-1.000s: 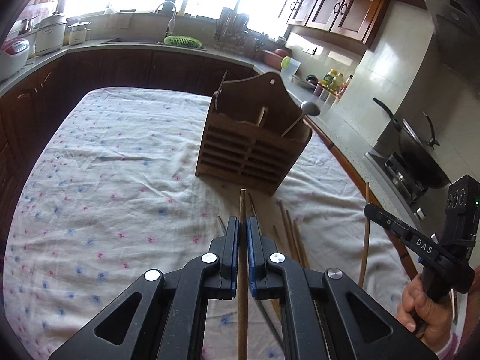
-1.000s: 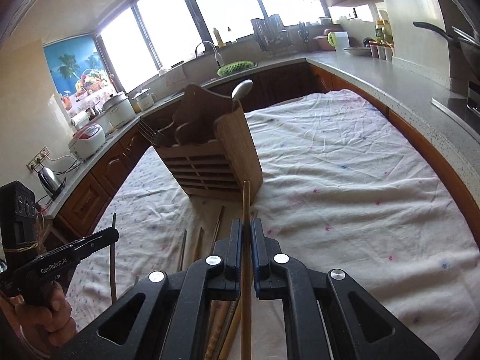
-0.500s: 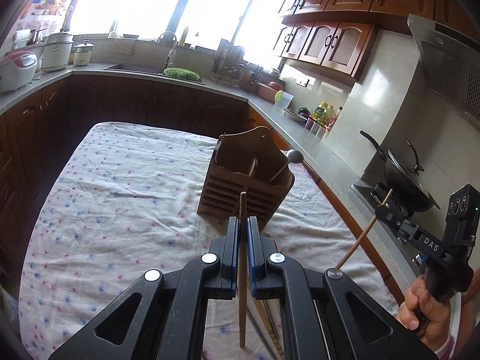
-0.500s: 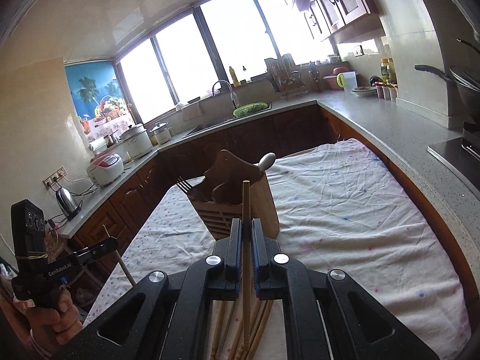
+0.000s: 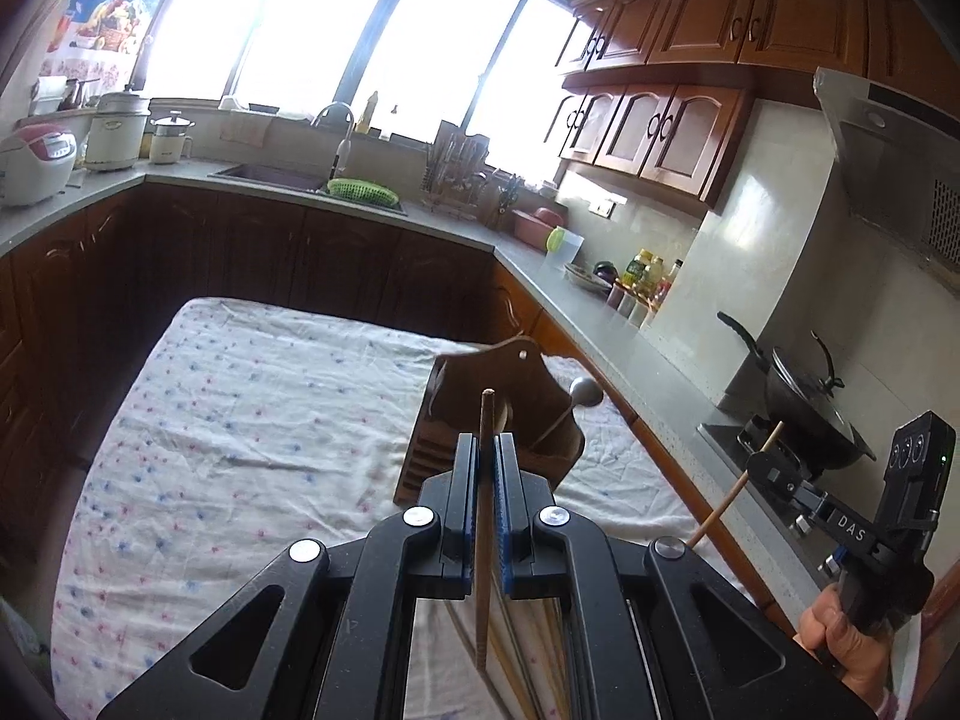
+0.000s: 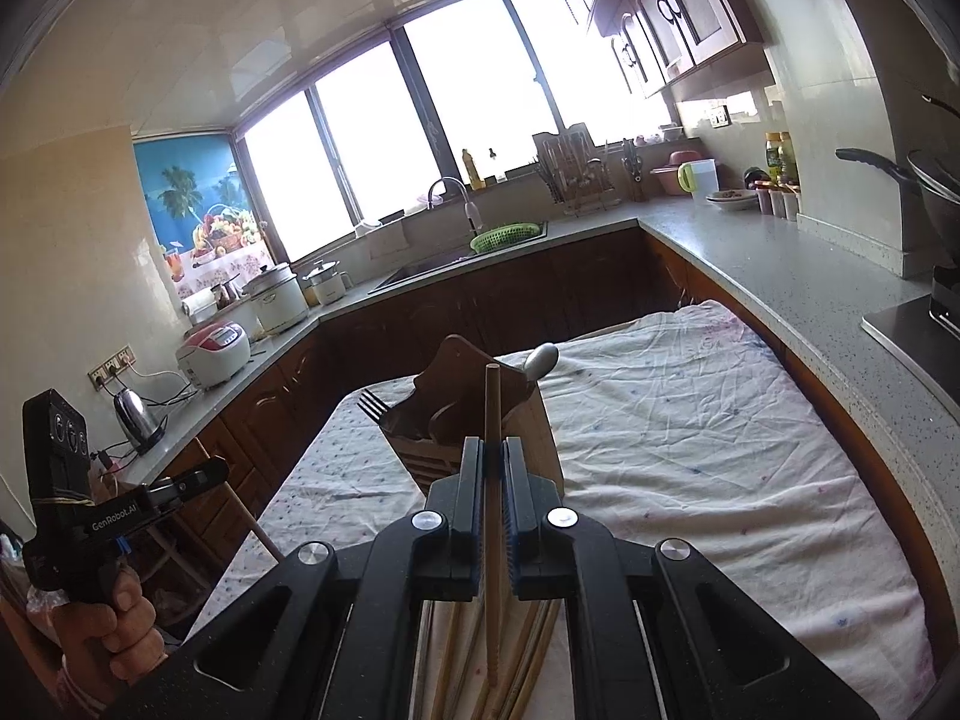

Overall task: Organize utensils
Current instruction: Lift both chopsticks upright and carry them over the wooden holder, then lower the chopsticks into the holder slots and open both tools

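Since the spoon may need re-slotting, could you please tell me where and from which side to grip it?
Grip the spoon by its thin handle just below the bowl, coming from above: it leans bowl-up out of the wooden holder, its lower handle hidden inside.
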